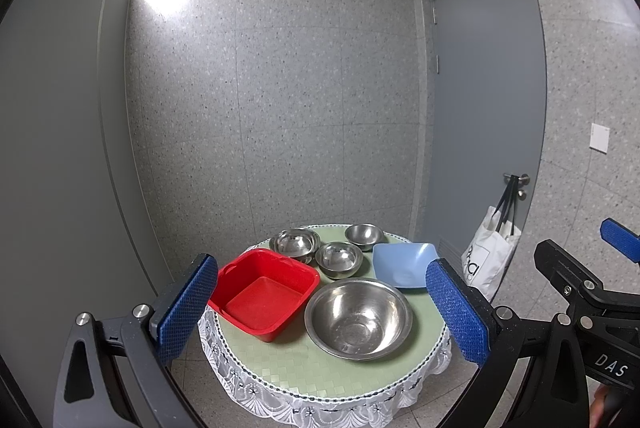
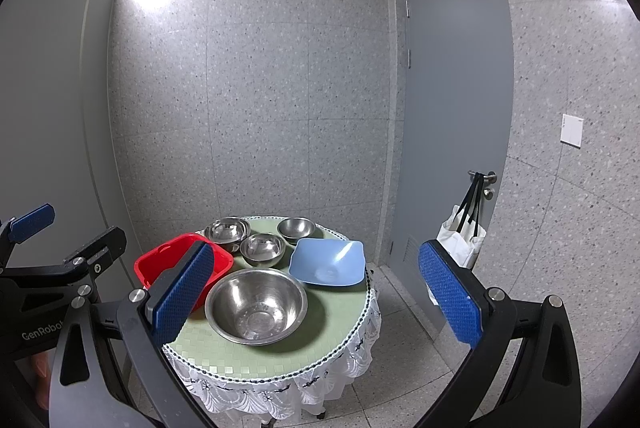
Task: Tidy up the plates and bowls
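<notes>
Four steel bowls (image 1: 358,318): loose on the round table (image 1: 280,368), unstacked.
Blue plate (image 1: 404,264): far right.
Red basin (image 1: 264,294): empty.
Left gripper (image 1: 320,312), right gripper (image 2: 320,300): spread, holding nothing.
Progress: seemingly unstarted.

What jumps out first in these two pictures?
A bright red tub sits at the left of a small round table, beside a big steel bowl near the front edge. A pale blue square dish lies to the right, with smaller steel bowls behind.
</notes>
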`<state>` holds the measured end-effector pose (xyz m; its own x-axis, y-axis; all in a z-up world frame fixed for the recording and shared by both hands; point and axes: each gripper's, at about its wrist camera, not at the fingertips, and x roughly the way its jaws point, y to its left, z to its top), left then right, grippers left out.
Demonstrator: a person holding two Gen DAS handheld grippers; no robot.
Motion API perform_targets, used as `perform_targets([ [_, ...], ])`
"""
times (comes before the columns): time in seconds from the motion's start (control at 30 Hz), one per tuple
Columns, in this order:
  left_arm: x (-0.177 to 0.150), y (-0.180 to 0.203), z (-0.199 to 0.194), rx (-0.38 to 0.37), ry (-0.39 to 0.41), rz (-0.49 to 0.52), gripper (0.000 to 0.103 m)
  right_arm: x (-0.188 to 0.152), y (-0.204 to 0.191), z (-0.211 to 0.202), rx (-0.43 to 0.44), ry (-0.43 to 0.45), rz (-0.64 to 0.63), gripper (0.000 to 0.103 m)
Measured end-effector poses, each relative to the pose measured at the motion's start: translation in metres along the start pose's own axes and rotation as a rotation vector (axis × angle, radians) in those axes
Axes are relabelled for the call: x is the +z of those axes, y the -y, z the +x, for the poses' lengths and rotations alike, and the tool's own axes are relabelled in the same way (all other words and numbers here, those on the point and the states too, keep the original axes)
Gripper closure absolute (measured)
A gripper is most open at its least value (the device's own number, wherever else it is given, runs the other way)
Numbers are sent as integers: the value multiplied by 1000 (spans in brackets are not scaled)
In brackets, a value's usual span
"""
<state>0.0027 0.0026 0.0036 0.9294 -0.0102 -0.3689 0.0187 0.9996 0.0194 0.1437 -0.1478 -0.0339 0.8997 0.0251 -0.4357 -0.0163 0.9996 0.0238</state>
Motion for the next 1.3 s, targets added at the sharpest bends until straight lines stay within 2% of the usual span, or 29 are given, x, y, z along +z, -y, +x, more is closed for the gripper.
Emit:
perform_targets([
  [0.2,-1,-2,5,-8,-10,3,1,-2,-1,7,-2,-9,4,0],
  [0.47,-3,-16,29,-41,-67,6,1,-16,-8,33,2,-54,18,0],
  [0.67,-9,-44,64,-94,-138,1,1,-38,-20,70,-6,-130,29,0],
  [0.97,-9,-90,136,-75,-282,-2,1,-64,-41,120,-14,-218,50,0],
  [1.13,1,-84,170,-77,-301,3,1,-64,-42,145,-4,-235,43,0],
  [1.3,16,-60,210,-61,-302,19,1,-54,-23,184,32,-242,20,0],
])
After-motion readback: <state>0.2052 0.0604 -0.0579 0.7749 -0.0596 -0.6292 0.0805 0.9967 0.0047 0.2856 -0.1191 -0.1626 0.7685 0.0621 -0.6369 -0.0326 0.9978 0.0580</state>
